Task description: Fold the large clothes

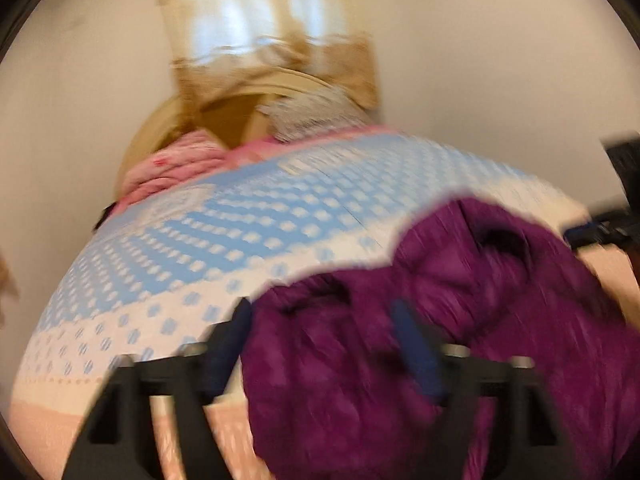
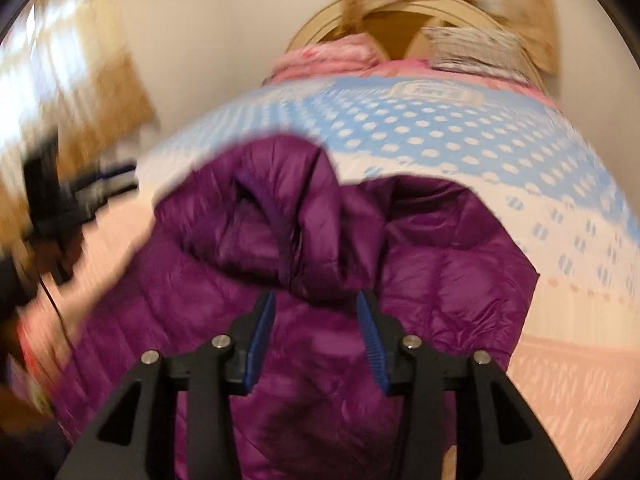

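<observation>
Both grippers, left [image 1: 320,320] and right [image 2: 316,300], jaws spread, over purple jacket [image 2: 320,240]

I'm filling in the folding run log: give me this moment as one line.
task: fold jacket | left gripper: open, empty | right gripper: open, empty | jacket: bunched on bed | view: blurred

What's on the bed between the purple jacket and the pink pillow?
Only the blue bedspread with white dots lies between the purple jacket and the pink pillow. The right wrist view shows that best.
</observation>
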A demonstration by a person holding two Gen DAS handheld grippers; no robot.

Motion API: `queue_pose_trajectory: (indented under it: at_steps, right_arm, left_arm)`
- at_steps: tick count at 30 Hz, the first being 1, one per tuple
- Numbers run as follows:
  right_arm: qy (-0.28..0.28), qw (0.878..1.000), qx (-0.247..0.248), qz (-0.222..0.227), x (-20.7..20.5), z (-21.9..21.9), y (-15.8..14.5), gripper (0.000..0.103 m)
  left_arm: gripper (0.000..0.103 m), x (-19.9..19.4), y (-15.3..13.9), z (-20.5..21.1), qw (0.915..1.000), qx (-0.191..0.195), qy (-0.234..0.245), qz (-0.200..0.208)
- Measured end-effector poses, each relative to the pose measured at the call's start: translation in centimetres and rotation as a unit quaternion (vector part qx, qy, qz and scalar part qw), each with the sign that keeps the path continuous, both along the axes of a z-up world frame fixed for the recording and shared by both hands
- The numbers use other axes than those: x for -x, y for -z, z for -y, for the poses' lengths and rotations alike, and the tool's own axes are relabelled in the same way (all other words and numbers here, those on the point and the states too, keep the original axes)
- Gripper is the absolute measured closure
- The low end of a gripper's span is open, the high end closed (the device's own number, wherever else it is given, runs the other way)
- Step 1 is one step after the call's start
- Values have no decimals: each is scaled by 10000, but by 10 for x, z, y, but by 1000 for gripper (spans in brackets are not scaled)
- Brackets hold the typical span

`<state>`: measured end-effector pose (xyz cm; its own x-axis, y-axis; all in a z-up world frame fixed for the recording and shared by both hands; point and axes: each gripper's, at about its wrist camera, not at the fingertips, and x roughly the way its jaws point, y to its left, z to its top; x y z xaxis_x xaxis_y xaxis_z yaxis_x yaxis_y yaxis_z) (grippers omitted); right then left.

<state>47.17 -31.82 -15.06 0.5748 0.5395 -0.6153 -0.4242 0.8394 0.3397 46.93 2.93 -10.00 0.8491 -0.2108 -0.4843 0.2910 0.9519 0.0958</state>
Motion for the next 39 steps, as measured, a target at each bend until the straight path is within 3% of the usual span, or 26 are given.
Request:
queue_pose_trajectory:
  at_steps: [3, 6, 8, 10, 12, 13, 14, 15, 17, 24, 29, 30, 32, 34, 35, 36, 39]
  right_arm:
    - [437, 9961, -741, -192, -32, 3, -11, 36]
    - [916, 9949, -283, -312, -70, -24, -9, 37]
    - [849, 9942, -380, -533, -87, -35, -3, 38]
    - [609, 9933, -611, -772, -100, -48, 4, 38]
    - [363, 9946, -642, -730, -98, -58, 4, 38]
    - [234, 9951, -608, -741, -97, -62, 5, 40]
    - [24, 9952, -566, -802, -95, -68, 6, 54]
    - [-144, 9957, -418, -815, -90, -74, 7, 71]
    - [-305, 9976, 100, -618, -71, -83, 5, 80]
    - [-1044, 9889, 1057, 79, 12, -90, 6, 85]
    - [-1592, 9697, 1841, -224, 55, -85, 43, 77]
    - [-1568, 9699, 1846, -270, 58, -80, 46, 72]
    - [-1433, 9748, 1665, -374, 63, -63, 47, 71]
    - [-1266, 9810, 1412, -404, 64, -48, 39, 71]
    - [-1217, 9829, 1323, -392, 65, -45, 34, 71]
    - [-1127, 9860, 1176, -352, 66, -38, 27, 71]
    - [-769, 9947, 646, -237, 63, -23, 7, 69]
  left_arm:
    - [23, -38, 1, 5, 9962, 779, -143, -357]
    - [23, -74, 15, 28, 9938, 656, -619, -645]
    - [23, -90, 20, 46, 9933, 486, -762, -723]
    - [23, -93, 18, 54, 9919, 784, -551, -832]
    - [23, -91, 16, 58, 9903, 1002, -294, -912]
    - [23, -87, 15, 64, 9890, 1082, 41, -1005]
    - [29, -83, 17, 70, 9860, 1094, 397, -1193]
    - [56, -75, 20, 78, 9841, 983, 674, -1315]
    - [82, -60, 26, 85, 9811, 688, 1092, -1441]
    - [86, 16, 30, 67, 9798, 302, 1659, -1079]
    - [84, 53, 44, 56, 9814, -441, 1530, -1077]
    - [83, 60, 47, 49, 9830, -620, 1381, -1040]
    - [78, 63, 48, 35, 9861, -624, 1204, -960]
    - [58, 57, 43, 22, 9911, -466, 867, -891]
    - [40, 57, 39, 18, 9934, -422, 693, -808]
    - [30, 56, 31, 13, 9965, -328, 467, -610]
    - [22, 48, 8, 9, 9996, 197, -24, -217]
